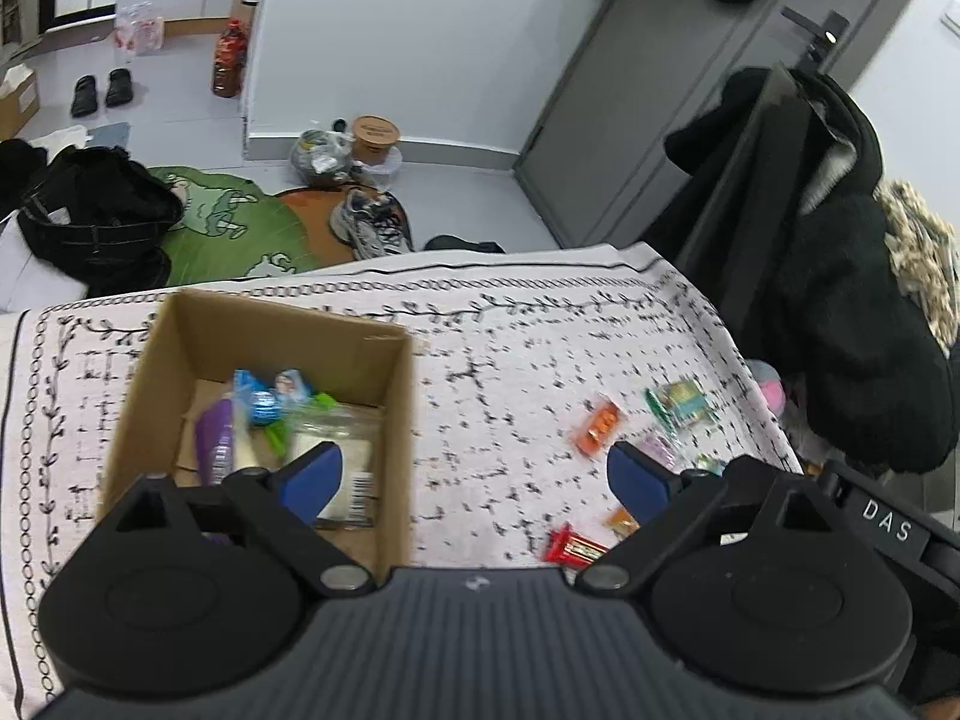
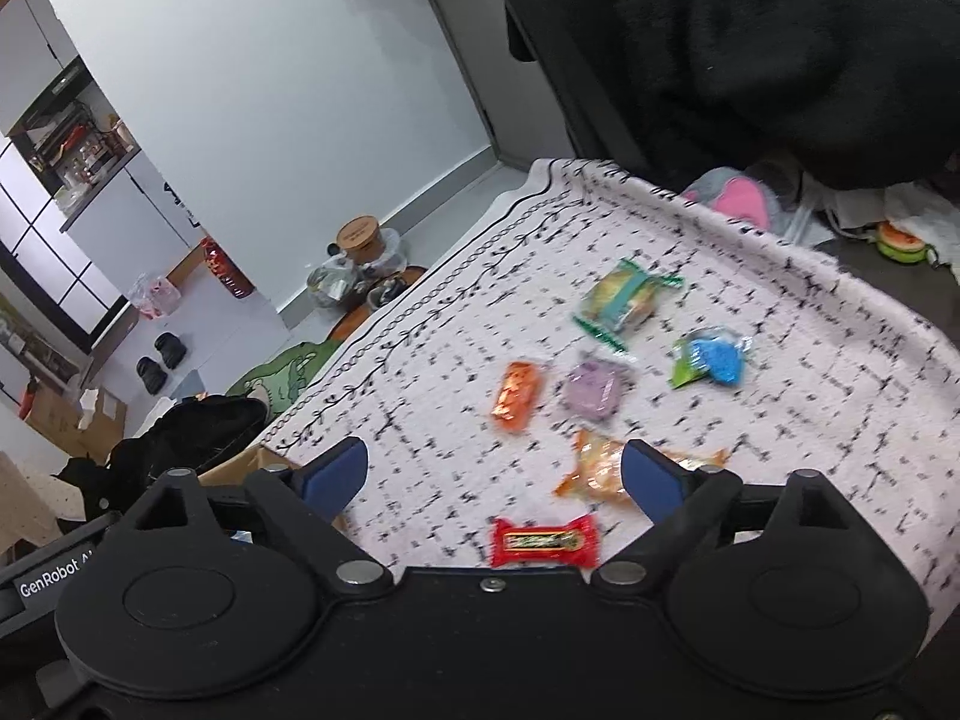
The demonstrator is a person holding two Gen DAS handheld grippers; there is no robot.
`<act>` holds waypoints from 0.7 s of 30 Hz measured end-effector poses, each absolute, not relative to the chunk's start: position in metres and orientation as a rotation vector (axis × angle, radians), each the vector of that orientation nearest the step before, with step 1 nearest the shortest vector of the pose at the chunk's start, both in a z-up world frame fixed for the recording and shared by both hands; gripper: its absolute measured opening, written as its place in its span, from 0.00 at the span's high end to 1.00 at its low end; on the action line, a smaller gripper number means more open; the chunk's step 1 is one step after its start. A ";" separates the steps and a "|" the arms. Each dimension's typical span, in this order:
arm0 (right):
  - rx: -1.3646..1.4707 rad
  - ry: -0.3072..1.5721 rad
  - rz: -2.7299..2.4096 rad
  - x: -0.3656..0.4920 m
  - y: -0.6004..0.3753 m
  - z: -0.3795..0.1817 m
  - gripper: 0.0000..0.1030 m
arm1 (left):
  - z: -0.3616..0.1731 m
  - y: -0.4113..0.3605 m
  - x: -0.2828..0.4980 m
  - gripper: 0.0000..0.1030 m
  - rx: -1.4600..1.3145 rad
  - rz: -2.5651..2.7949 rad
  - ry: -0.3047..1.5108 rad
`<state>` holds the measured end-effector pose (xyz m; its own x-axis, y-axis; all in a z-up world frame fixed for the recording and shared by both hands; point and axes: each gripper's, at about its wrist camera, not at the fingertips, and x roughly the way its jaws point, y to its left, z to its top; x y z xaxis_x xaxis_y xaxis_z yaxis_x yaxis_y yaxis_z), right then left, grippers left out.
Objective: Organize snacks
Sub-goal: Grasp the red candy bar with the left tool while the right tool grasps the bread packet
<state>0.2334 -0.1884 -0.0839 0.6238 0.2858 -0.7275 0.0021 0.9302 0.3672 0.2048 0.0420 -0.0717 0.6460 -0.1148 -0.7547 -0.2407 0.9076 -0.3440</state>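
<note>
**Snacks: some boxed, six still loose on the cloth**

Snacks are split between two places. Several wrapped packets already lie inside the cardboard box (image 1: 264, 396), which stands open on the patterned tablecloth (image 1: 510, 372). The rest are scattered on the cloth well apart from the box: a red bar (image 2: 545, 542) nearest us, an orange twist-wrapped sweet (image 2: 600, 468) just beyond it, an orange packet (image 2: 517, 396), a purple packet (image 2: 591, 390), a blue-and-green packet (image 2: 711, 360) and a green-edged packet (image 2: 627, 295) farthest off.

Our left gripper (image 1: 474, 480) hangs over the box's right wall with its blue pads spread wide and nothing between them. Our right gripper (image 2: 492, 477) hovers over the loose pile, equally spread and empty; the red bar sits low in the gap between its fingers, but the pads do not touch it.

We judge that we are between drops and pickups: both tools are free, so the step in hand is fetching the next snacks. The red bar looks like the easiest target for the right gripper. The move calls for lowering until the pads straddle the wrapper, closing on its body rather than its crimped ends, then carrying it across to the box. The thin wrapper lies flat, so we may need to press close to the cloth without snagging it.
</note>
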 end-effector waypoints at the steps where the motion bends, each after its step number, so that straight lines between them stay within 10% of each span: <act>1: 0.352 0.889 0.167 0.234 -0.193 -0.084 0.10 | -0.071 0.036 0.207 0.08 -0.433 0.066 0.877; 21: 0.377 0.940 0.084 0.270 -0.283 -0.109 0.06 | -0.091 -0.039 0.241 0.08 -0.376 0.016 0.931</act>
<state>0.2697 -0.2826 -0.1090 0.5914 0.2329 -0.7720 0.0922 0.9315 0.3517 0.2409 -0.0394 -0.0907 0.6016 -0.1469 -0.7852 -0.1744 0.9351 -0.3086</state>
